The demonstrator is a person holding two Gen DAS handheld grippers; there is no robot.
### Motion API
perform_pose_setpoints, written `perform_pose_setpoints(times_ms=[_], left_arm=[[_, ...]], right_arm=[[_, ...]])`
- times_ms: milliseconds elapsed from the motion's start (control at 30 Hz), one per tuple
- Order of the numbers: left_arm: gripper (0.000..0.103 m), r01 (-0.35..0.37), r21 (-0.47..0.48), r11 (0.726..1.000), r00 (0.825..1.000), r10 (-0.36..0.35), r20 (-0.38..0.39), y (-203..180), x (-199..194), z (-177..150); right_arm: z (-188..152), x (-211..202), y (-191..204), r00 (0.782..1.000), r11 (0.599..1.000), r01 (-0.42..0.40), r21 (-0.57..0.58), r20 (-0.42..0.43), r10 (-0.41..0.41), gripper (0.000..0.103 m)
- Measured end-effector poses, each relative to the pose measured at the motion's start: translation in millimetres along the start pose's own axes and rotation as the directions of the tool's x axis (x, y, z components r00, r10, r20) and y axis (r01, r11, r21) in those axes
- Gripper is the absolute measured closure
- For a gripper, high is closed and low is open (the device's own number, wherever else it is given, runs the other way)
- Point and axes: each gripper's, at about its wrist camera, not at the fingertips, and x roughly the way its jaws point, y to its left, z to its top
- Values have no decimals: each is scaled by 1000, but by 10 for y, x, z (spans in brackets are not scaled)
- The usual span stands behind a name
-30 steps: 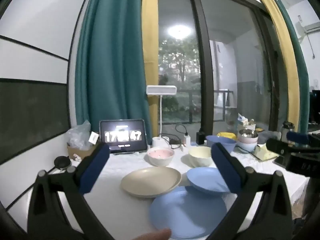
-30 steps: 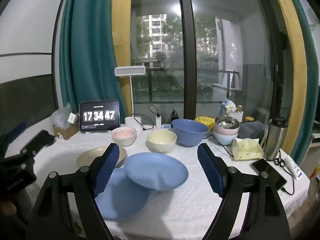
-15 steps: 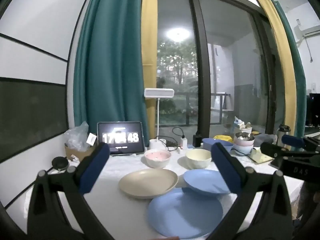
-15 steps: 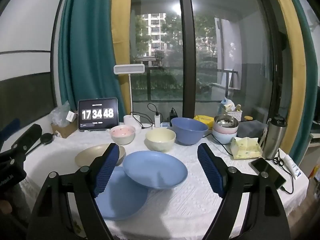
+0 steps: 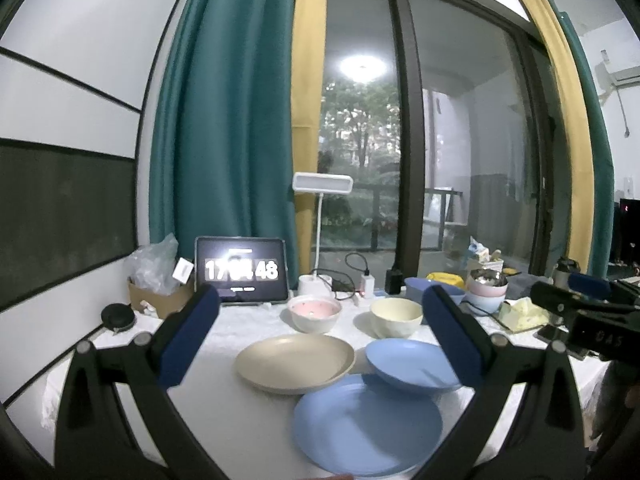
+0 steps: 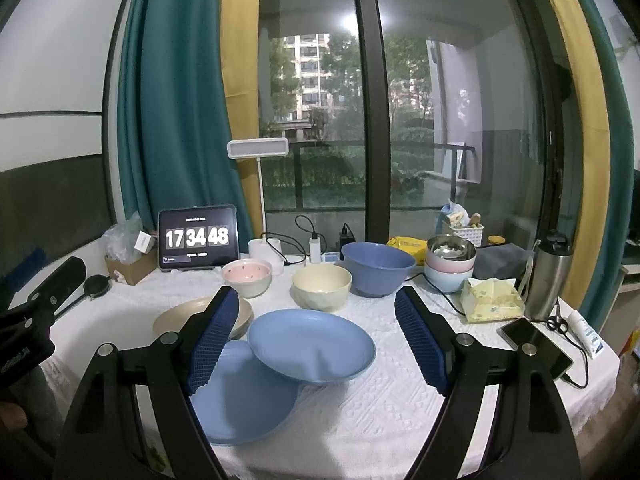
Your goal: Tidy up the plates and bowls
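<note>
A beige plate (image 5: 294, 363) lies on the white cloth, with a deep blue plate (image 5: 410, 365) to its right leaning on a flat blue plate (image 5: 368, 428) near the table's front. Behind them stand a pink bowl (image 5: 315, 312), a cream bowl (image 5: 396, 316) and a large blue bowl (image 6: 378, 266). Stacked pastel bowls (image 6: 450, 268) hold a steel bowl. My left gripper (image 5: 320, 340) hovers open above the plates, holding nothing. My right gripper (image 6: 318, 340) is open too, over the deep blue plate (image 6: 312, 344).
At the back stand a tablet clock (image 6: 198, 238), a white lamp (image 6: 258, 148), chargers and cables. On the right are a tissue pack (image 6: 492, 300), a steel flask (image 6: 548, 276) and a phone (image 6: 536, 342). A cardboard box (image 5: 158, 298) sits back left.
The left gripper's view has tilted up a little, so the plates sit lower in frame. The right gripper has barely moved. No dish has shifted.
</note>
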Motion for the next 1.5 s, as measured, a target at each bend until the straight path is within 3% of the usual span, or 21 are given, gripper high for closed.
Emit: perform_pose_setpoints(times_ms=[1500], left_arm=[[1,16,16,1000,1000,-16,16,-14,-33,-56]], right_arm=[[-22,5,-12,1000,1000,-12,10,-10,13,20]])
